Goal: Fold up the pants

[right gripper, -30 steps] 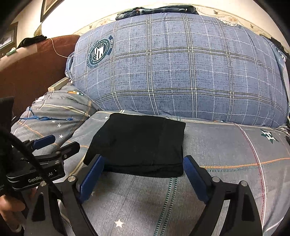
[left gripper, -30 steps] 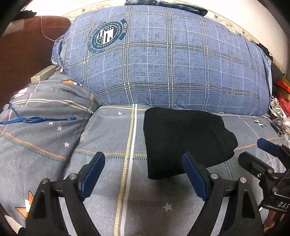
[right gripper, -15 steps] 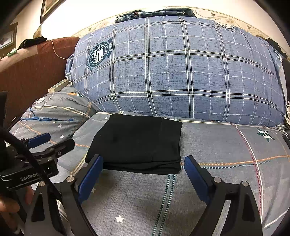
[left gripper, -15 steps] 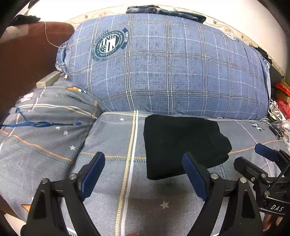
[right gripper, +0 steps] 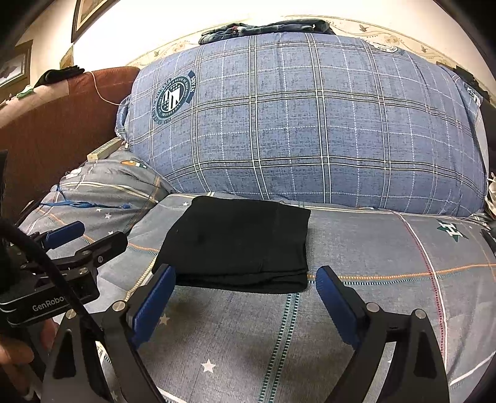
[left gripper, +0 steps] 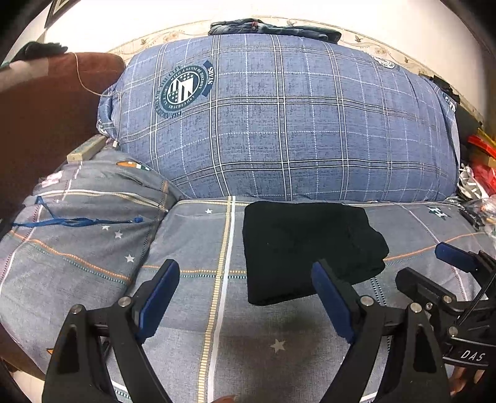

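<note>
The black pants (left gripper: 307,248) lie folded into a compact rectangle on the grey bed sheet (left gripper: 192,241), in front of the big blue plaid pillow. They also show in the right wrist view (right gripper: 238,245). My left gripper (left gripper: 245,294) is open and empty, held above the sheet just short of the pants' near left corner. My right gripper (right gripper: 245,297) is open and empty, just short of the pants' near edge. Each gripper shows at the side of the other's view: the right one (left gripper: 446,272), the left one (right gripper: 80,238).
A large blue plaid pillow (left gripper: 279,124) stands behind the pants. A grey star-patterned pillow (left gripper: 86,223) lies at the left. A brown headboard (left gripper: 46,124) is at far left. Dark clothes (left gripper: 272,28) lie on top of the plaid pillow. Clutter (left gripper: 477,173) sits at the right edge.
Both grippers have pulled back and risen slightly from the pants, staying open. The folded pants have not moved.
</note>
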Action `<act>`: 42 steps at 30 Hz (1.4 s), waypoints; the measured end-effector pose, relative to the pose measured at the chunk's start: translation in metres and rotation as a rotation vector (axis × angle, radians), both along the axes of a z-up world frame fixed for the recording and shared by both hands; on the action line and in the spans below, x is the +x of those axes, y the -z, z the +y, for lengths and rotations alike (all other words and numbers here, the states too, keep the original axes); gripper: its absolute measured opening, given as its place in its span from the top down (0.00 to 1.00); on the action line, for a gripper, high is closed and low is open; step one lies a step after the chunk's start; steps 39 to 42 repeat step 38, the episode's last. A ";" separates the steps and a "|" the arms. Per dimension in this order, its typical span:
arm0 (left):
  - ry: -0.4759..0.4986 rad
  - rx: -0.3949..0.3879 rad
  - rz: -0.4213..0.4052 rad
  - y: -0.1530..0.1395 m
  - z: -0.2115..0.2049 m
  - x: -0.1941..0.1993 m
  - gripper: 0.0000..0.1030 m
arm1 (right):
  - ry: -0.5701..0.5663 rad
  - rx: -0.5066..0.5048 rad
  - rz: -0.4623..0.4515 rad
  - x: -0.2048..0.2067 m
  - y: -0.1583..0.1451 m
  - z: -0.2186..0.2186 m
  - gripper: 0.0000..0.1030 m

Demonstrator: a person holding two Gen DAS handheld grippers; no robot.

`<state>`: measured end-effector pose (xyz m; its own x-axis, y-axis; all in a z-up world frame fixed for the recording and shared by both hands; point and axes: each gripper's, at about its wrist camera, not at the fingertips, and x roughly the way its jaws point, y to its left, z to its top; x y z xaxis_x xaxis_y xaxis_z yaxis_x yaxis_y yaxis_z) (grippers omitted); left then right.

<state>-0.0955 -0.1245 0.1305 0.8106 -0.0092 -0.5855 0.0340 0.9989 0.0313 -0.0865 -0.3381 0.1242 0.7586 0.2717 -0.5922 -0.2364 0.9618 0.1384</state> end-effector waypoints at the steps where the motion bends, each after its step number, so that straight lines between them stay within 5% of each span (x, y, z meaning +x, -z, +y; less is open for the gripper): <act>1: -0.001 0.006 -0.006 0.000 -0.001 -0.001 0.16 | 0.002 0.001 0.003 0.000 0.000 -0.001 0.07; 13: -0.005 -0.002 -0.010 0.000 0.002 -0.002 0.16 | 0.000 0.006 0.027 0.003 0.006 -0.004 0.07; 29: 0.030 -0.050 -0.009 0.006 0.007 0.001 0.03 | -0.007 -0.012 0.050 0.006 0.013 -0.001 0.07; 33: 0.020 0.030 -0.077 0.007 -0.002 -0.008 0.03 | 0.002 -0.001 0.057 0.005 0.015 -0.005 0.07; 42: 0.059 0.004 -0.039 0.009 -0.006 -0.012 0.03 | 0.009 -0.007 0.066 0.004 0.017 -0.010 0.07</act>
